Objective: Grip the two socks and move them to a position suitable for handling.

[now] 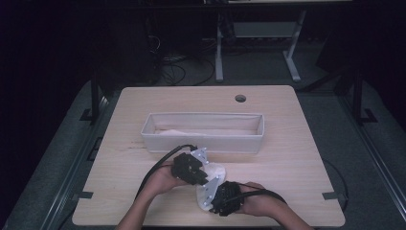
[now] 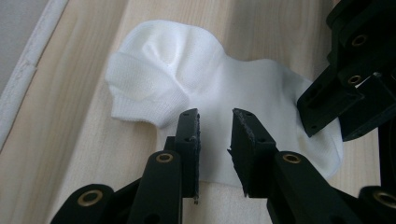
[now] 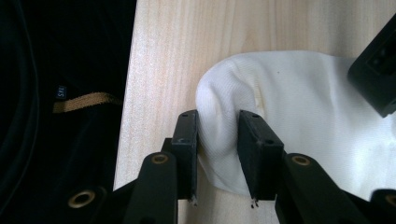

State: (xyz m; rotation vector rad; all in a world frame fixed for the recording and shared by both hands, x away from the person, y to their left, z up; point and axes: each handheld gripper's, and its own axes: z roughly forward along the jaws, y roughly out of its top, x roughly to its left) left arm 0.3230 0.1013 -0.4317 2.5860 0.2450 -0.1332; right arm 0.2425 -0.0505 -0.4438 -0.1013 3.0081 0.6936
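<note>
On the wooden table, we see our right gripper pinching the white sock's near end, our left gripper spread over its middle.

White sock on the table mostly under both grippers
</note>
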